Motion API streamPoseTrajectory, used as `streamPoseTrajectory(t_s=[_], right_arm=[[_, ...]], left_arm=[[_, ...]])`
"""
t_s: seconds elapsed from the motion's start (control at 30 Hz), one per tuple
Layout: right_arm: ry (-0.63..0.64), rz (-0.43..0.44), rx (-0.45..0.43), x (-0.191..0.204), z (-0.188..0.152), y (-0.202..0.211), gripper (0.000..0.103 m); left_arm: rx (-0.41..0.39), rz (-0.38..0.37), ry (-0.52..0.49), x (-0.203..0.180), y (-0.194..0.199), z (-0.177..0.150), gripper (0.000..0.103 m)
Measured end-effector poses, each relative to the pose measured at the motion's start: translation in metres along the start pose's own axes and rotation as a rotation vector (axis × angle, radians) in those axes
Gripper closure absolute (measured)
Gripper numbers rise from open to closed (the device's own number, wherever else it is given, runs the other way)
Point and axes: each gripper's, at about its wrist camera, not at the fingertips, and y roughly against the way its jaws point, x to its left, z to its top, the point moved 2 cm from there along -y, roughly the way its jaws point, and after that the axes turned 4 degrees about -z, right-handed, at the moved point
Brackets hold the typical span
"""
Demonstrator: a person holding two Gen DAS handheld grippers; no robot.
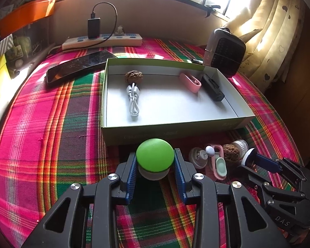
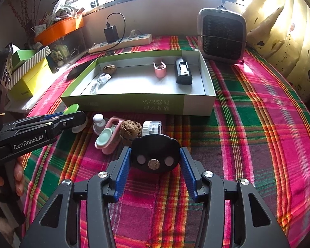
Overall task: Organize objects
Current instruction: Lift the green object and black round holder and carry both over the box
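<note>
We have four things in the box (image 1: pixel 167 122) already. Our left tool (image 1: pixel 155 163) pinches the green knob (image 1: pixel 155 157), our right tool (image 2: pixel 155 159) the black disc (image 2: pixel 155 155); four small items wait on the desk (image 2: pixel 248 144).

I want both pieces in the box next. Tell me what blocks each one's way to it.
Nothing visible but the green cardboard box's near wall, which both must clear. The green-domed round piece in the left gripper sits right before it. The flat black disc with round studs between the right gripper's pads has a clear jar and walnut ahead.
</note>
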Motion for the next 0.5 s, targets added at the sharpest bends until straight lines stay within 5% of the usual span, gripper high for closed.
streamPoseTrajectory(t_s=[0.5], right_arm=[[0.002,-0.001,-0.005,-0.0003,-0.0013,0.0021,0.054]], left_arm=[[-0.008,0.018,0.005,0.0036,0.0020,0.0000,0.072]])
